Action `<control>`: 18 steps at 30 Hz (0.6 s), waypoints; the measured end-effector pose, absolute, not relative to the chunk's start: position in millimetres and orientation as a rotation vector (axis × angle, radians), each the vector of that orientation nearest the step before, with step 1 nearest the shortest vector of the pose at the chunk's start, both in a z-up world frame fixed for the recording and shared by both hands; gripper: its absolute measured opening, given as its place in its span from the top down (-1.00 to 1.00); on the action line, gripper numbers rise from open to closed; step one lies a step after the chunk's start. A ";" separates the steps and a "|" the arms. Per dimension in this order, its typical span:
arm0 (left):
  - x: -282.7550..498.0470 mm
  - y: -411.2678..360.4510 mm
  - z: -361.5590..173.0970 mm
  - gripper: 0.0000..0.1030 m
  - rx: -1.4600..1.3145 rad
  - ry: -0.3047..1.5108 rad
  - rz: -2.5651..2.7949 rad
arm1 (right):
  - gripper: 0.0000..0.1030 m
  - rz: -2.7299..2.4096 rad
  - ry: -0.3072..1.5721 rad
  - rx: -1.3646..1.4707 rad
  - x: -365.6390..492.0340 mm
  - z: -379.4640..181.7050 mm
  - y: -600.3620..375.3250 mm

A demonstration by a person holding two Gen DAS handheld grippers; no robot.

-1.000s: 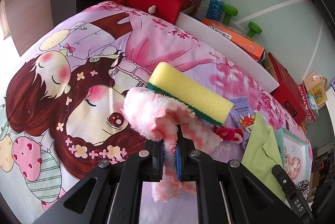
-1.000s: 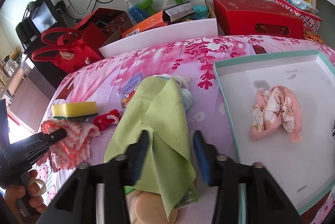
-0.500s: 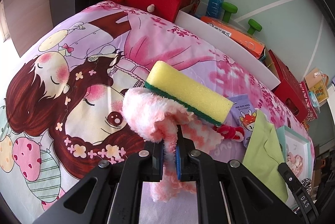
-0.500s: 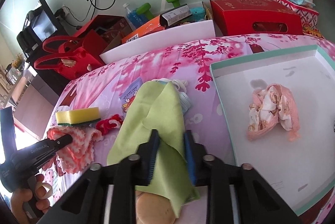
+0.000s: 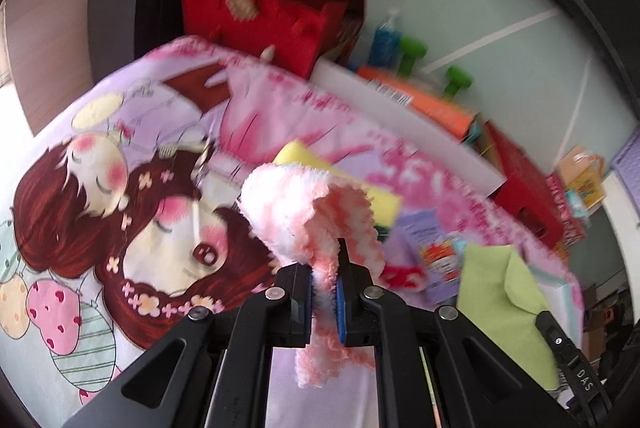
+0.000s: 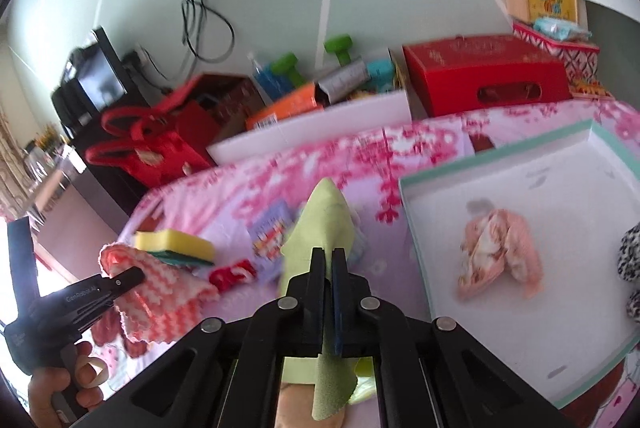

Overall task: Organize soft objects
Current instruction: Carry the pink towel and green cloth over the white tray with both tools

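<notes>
My left gripper [image 5: 324, 270] is shut on a fluffy pink-and-white cloth [image 5: 304, 203], which hangs lifted over the cartoon bedspread [image 5: 120, 187]. From the right wrist view the same cloth [image 6: 160, 292] droops from the left gripper [image 6: 120, 278], held by a person's hand [image 6: 60, 388]. My right gripper [image 6: 329, 260] is shut on a light green cloth [image 6: 324, 224], pulled up into a peak. A yellow-and-green sponge [image 6: 174, 244] and a small red item [image 6: 232, 274] lie on the bed. A pink garment [image 6: 498, 260] lies in the white teal-rimmed box [image 6: 408, 224].
A wipes packet [image 6: 270, 234] lies beside the green cloth. Behind the bed stand a red felt bag [image 5: 260, 11], a white board [image 6: 312, 127], an orange box [image 6: 286, 105], green dumbbells [image 6: 338, 45], a water bottle [image 5: 386, 37] and a red box [image 6: 484, 73]. A black-and-white spotted item [image 6: 630, 252] sits at the box's right edge.
My right gripper closed on the green cloth and lifted it into a peak. My left gripper kept its hold on the pink cloth, tilting slightly upward.
</notes>
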State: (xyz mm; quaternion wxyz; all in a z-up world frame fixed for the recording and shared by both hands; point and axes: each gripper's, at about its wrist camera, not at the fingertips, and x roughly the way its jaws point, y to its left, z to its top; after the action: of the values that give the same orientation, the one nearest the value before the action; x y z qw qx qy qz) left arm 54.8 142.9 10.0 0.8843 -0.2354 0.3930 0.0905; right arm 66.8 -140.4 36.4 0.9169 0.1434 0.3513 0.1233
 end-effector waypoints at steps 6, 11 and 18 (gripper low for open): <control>41.7 139.4 43.2 0.83 -0.483 0.712 0.148 | 0.94 0.289 0.594 0.303 45.5 71.9 -144.8; 26.3 138.1 70.1 0.83 -0.481 0.630 0.130 | 0.94 0.301 0.530 0.310 32.3 90.0 -150.9; 18.1 123.6 93.7 0.83 -0.450 0.571 0.095 | 0.94 0.274 0.520 0.353 27.3 92.4 -169.9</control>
State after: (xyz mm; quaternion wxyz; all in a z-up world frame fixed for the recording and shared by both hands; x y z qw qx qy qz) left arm 18.1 123.6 93.7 0.9335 -0.2198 0.2794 0.0466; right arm 27.3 -169.9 92.4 0.9418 0.1729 0.2550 0.1343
